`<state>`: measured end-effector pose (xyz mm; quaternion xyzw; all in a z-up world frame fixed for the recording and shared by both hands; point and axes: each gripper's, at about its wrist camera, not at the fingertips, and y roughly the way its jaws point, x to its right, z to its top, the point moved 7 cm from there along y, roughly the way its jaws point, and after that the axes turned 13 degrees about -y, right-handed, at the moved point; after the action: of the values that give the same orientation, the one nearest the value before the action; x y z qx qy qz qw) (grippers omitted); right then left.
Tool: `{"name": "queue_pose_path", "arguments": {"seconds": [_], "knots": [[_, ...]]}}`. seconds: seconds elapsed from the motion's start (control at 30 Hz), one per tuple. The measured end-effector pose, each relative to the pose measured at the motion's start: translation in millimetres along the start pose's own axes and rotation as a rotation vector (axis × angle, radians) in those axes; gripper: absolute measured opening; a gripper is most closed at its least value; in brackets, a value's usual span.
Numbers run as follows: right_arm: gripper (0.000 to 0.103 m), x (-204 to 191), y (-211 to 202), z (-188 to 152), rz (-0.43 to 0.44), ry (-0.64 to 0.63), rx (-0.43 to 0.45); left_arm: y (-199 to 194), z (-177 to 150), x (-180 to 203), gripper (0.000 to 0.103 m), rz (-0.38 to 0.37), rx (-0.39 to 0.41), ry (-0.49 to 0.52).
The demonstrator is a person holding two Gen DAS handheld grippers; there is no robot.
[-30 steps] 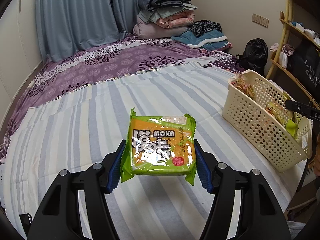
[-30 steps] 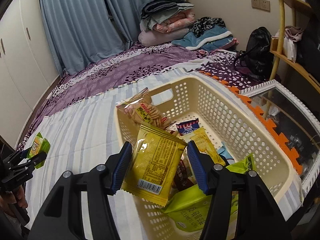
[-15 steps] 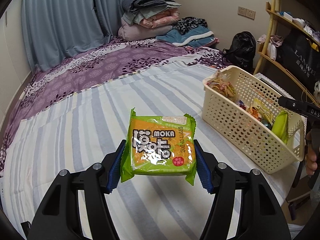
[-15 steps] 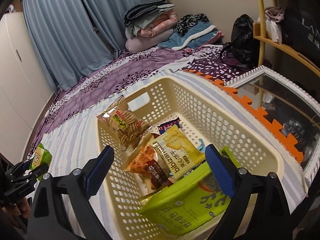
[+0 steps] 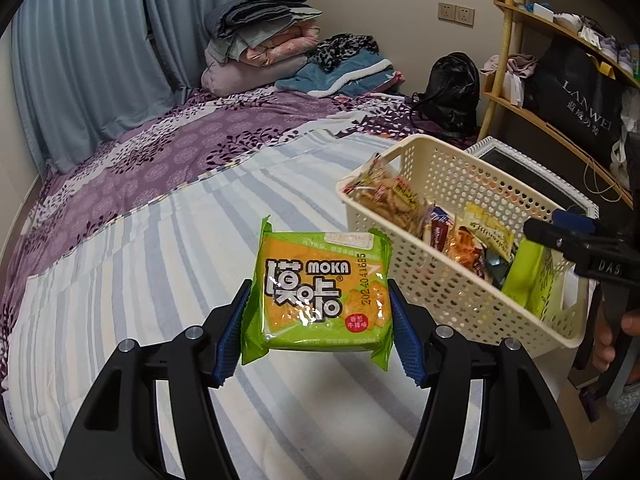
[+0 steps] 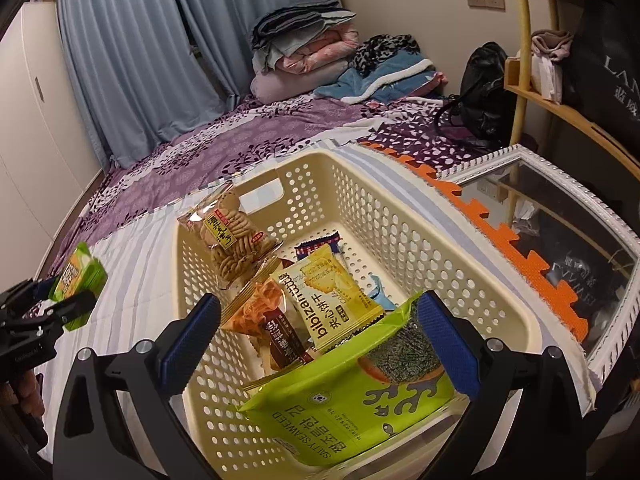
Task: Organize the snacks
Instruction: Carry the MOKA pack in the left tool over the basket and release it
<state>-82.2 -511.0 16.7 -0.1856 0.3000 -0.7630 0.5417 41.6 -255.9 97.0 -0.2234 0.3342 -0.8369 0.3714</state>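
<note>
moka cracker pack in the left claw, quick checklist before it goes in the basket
1. Grip: left claw shut on MOKA cracker pack, both pads on its sides: ok.
2. Pack clear of the striped sheet: ok.
3. Pack over the cream basket: not ok, it is beside it.
4. Right claw open, empty: ok.
5. Right claw out of the drop path: not ok, it hangs over the basket.
6. Free basket space at the far end: ok.
</note>
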Motion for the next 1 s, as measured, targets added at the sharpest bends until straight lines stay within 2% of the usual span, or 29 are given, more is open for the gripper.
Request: {"name": "queue_pose_path", "arguments": {"seconds": [0.53,1.0], "knots": [[0.098,22.6,-3.9,-11.8,0.005,0.030,-0.005,12.6,26.6,73.4,0.065,-0.069,0.014,0.108],[0.098,38.0,-10.6,-11.9,0.004,0.052,0.011,27.4,39.3,107.2,0.065,-0.094,0.010,0.157]]}}
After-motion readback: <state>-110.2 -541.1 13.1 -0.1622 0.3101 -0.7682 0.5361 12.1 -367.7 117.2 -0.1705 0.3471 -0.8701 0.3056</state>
